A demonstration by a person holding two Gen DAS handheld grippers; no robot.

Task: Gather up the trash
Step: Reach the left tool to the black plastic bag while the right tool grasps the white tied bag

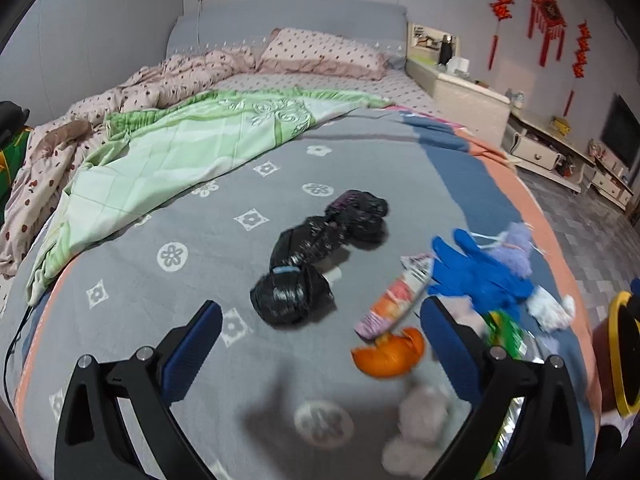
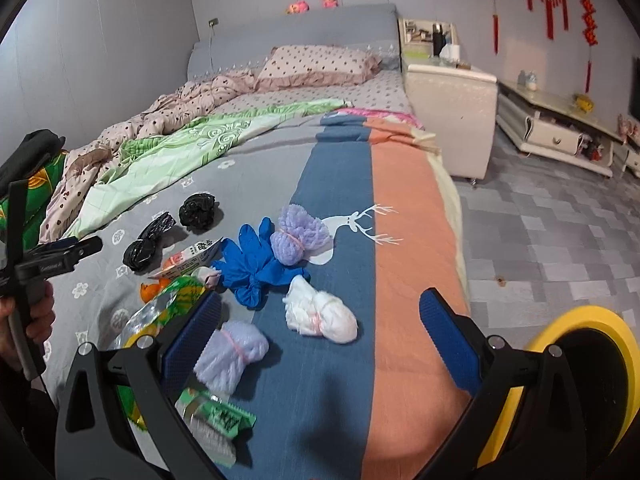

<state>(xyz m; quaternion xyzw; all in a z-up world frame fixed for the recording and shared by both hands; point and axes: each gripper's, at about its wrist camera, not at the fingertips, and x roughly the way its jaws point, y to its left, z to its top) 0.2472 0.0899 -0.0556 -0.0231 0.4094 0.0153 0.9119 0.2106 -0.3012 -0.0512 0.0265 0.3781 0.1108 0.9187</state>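
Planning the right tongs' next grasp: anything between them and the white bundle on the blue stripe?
Nothing visible. The right tongs are open, and the white bundle lies on bare bed cover in line with their gap. The lilac bundle sits beside the left finger.

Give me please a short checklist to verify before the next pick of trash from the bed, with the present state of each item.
1. Left gripper open, nothing between its fingers: ok.
2. Right gripper open, nothing between its fingers: ok.
3. Yellow-rimmed bin beside the bed, opening free: ok.
4. White bundle lies apart from the blue glove, easy to take alone: ok.
5. Orange peel sharp enough to aim at in the left view: not ok, blurred.
6. Room left inside the bin: cannot tell.
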